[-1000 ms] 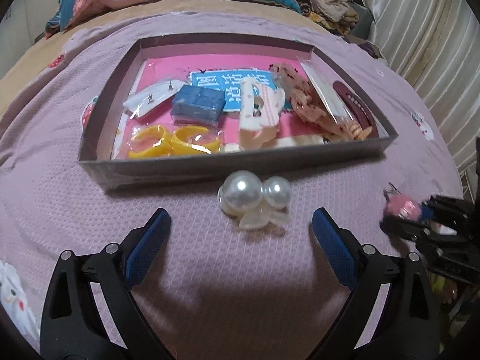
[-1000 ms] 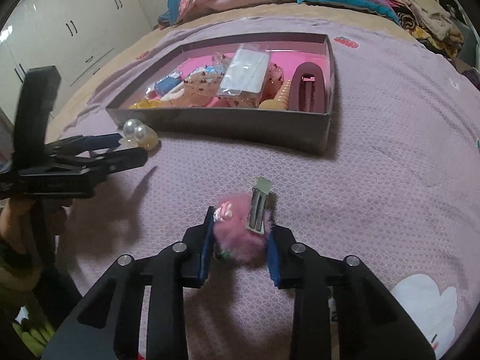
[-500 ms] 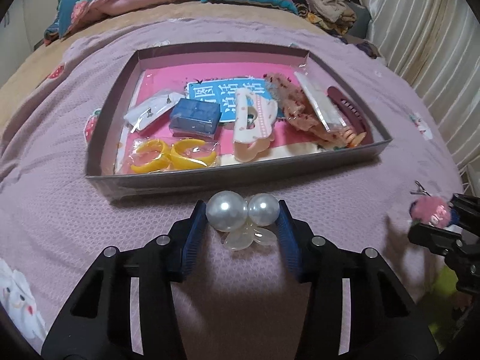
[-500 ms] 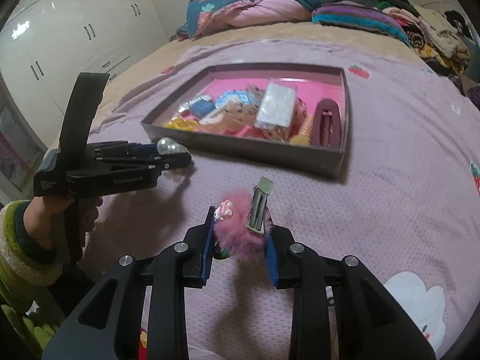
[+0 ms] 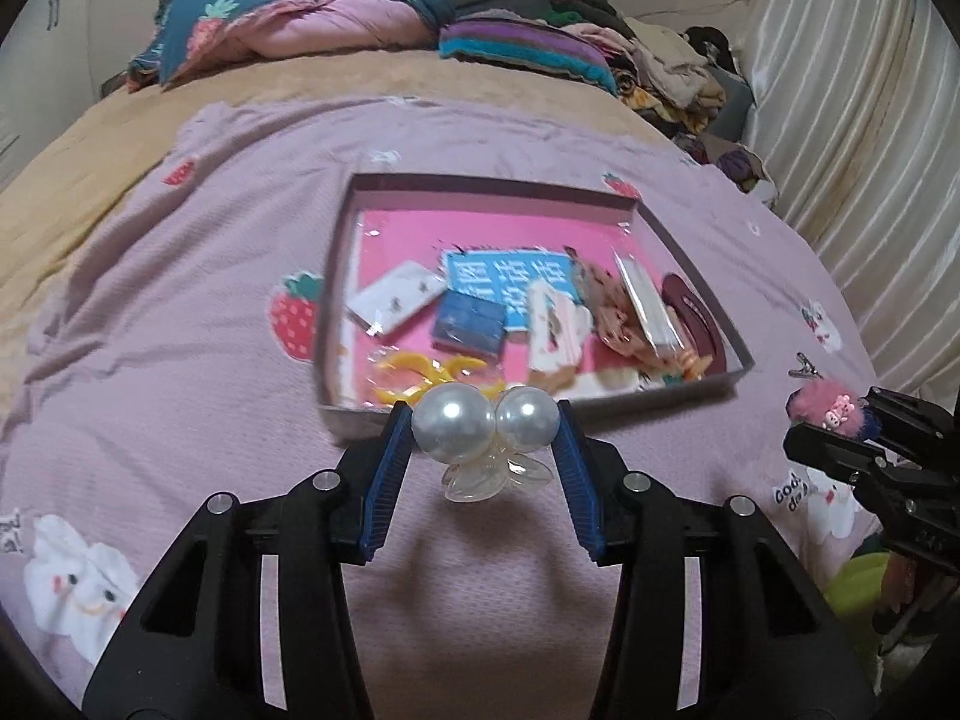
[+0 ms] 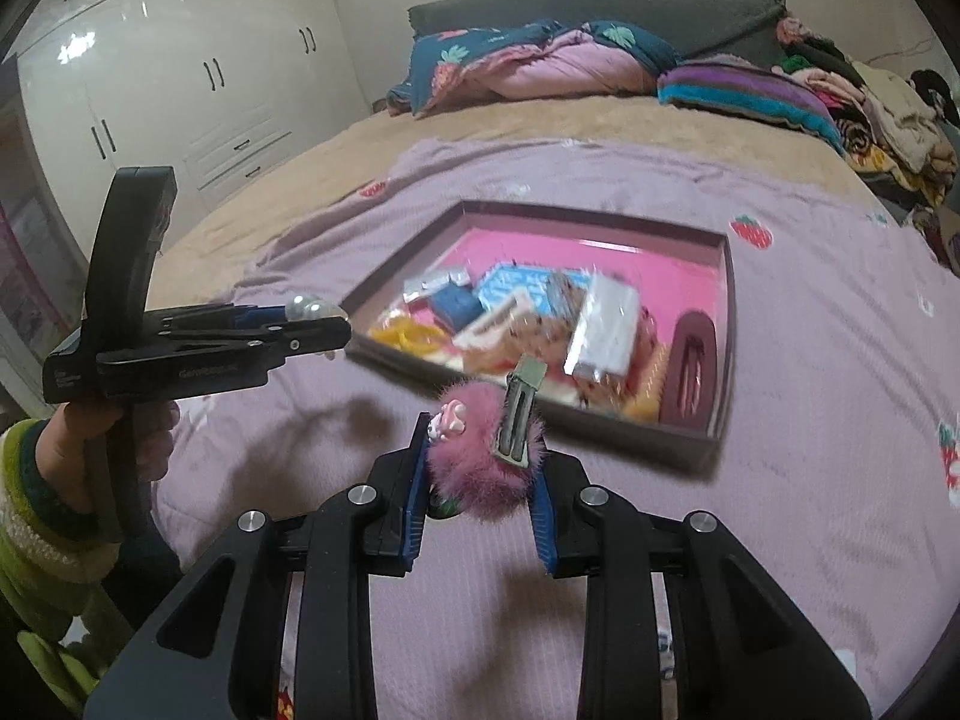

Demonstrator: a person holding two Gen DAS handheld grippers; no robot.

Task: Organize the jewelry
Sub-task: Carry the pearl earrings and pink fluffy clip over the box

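My left gripper is shut on a pearl hair clip, two big white pearls over clear petals, held in the air above the lilac bedspread. Ahead of it lies the shallow brown box with a pink floor. My right gripper is shut on a fluffy pink pom-pom hair clip with a metal clasp, also lifted off the bed. In the right wrist view the left gripper shows at the left with the pearls, short of the box. The pom-pom clip appears at the right of the left wrist view.
The box holds yellow rings, a blue case, a blue card, packets, a cream claw clip and a maroon clip. Piled quilts and clothes lie at the bed's head. Curtains hang right, white wardrobes left.
My left gripper closed on the pearl clip and lifted it off the bedspread. My right gripper rose with the pom-pom clip still held. Both views now look down on the box from higher.
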